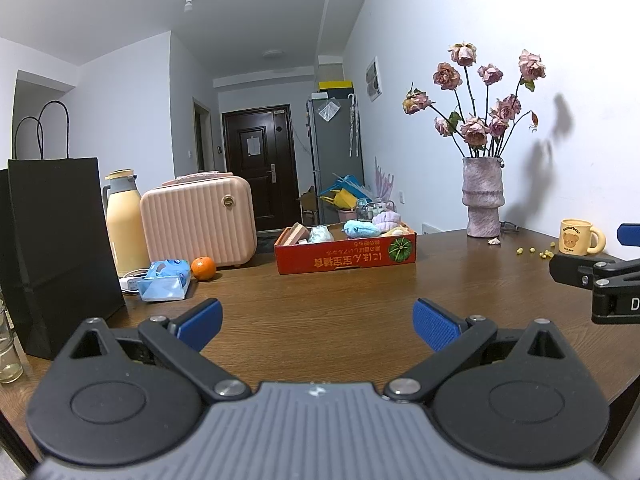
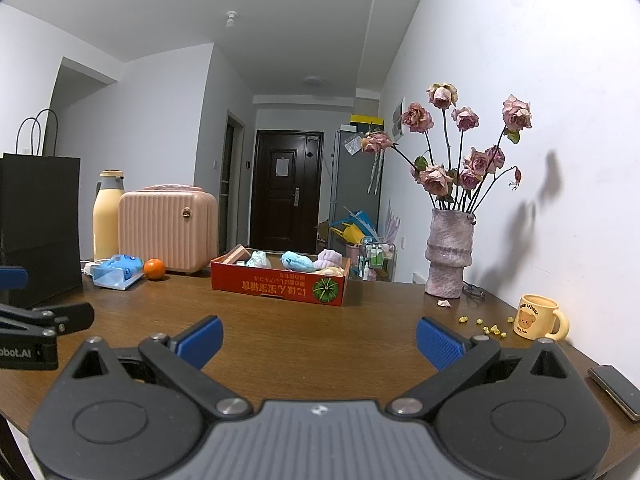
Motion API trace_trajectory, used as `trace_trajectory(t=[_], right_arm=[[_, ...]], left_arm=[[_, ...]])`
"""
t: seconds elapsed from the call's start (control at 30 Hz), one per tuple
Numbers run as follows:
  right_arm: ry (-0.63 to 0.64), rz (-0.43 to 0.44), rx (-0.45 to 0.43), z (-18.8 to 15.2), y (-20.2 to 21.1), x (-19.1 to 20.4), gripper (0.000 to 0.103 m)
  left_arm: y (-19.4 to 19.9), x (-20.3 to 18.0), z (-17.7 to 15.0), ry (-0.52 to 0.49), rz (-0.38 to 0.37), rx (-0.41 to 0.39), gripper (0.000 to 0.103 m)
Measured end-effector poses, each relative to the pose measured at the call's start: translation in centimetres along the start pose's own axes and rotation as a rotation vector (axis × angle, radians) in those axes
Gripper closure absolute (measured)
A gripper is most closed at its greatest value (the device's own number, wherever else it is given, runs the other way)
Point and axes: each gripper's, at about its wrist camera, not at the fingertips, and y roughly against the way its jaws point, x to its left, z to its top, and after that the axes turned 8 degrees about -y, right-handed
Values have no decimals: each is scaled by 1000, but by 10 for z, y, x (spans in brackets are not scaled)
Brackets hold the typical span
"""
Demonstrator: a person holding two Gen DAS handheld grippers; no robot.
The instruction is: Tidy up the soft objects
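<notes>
A shallow red cardboard box (image 1: 344, 258) (image 2: 276, 286) stands at the far side of the brown table. It holds several soft items: a blue plush (image 1: 360, 229) (image 2: 297, 261), a lilac rolled cloth (image 1: 387, 218) (image 2: 330, 258), a pale teal piece (image 1: 321, 234) (image 2: 258, 259) and a tan sponge-like block (image 1: 296, 233) (image 2: 237, 255). My left gripper (image 1: 318, 326) is open and empty, low over the table, well short of the box. My right gripper (image 2: 320, 342) is open and empty too, beside the left one.
A black paper bag (image 1: 60, 248), a cream flask (image 1: 124, 224), a pink case (image 1: 198, 220), a blue tissue pack (image 1: 166, 280) and an orange (image 1: 203, 268) stand at the left. A vase of dried roses (image 2: 450, 256), a bear mug (image 2: 536, 318), crumbs and a phone (image 2: 616, 390) are at the right.
</notes>
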Motion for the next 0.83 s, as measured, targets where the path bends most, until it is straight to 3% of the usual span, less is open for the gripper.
trace_trajectory(t=[0.5,0.83], right_arm=[[-3,-3,9,-5,-2,-3,0],[-3,-4,9,-5,-3,-2,0]], left_arm=[[-4,0,-1,9,5,10,0],[-5,-1,-1,7,-33,7,0]])
